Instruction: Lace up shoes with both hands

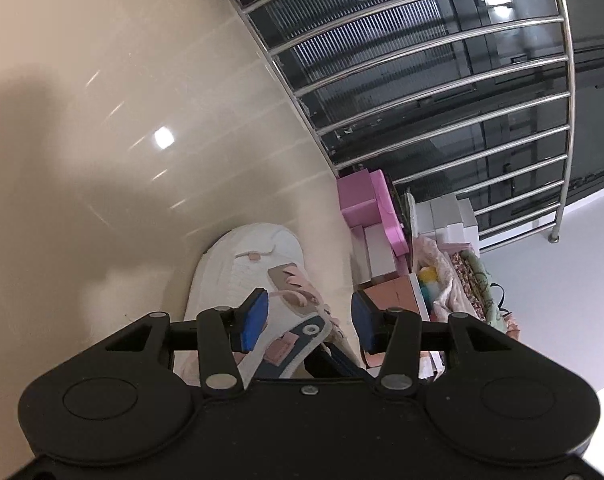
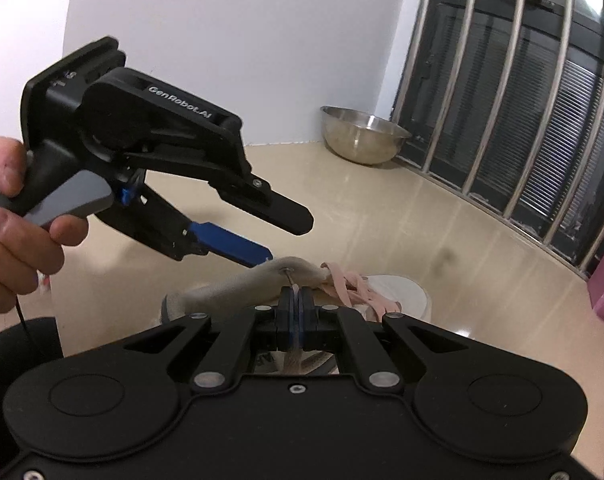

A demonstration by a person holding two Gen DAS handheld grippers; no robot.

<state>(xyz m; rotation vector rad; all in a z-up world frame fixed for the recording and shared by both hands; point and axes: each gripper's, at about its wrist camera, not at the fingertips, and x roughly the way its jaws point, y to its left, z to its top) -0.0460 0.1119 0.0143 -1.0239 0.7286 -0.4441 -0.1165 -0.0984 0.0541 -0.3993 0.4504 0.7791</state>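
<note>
Right gripper (image 2: 295, 300) pinches the pink lace (image 2: 344, 284) taut, fingers together on it, near the shoe (image 1: 245, 276) on the beige table (image 1: 101, 120); left gripper (image 1: 310, 316) hovers above, fingers apart, empty, probably ready to take the lace.

A glossy beige floor (image 1: 101, 140) meets a white wall (image 2: 241, 40), steel bars (image 1: 442, 80) fronting dark glass, perhaps a window.
</note>
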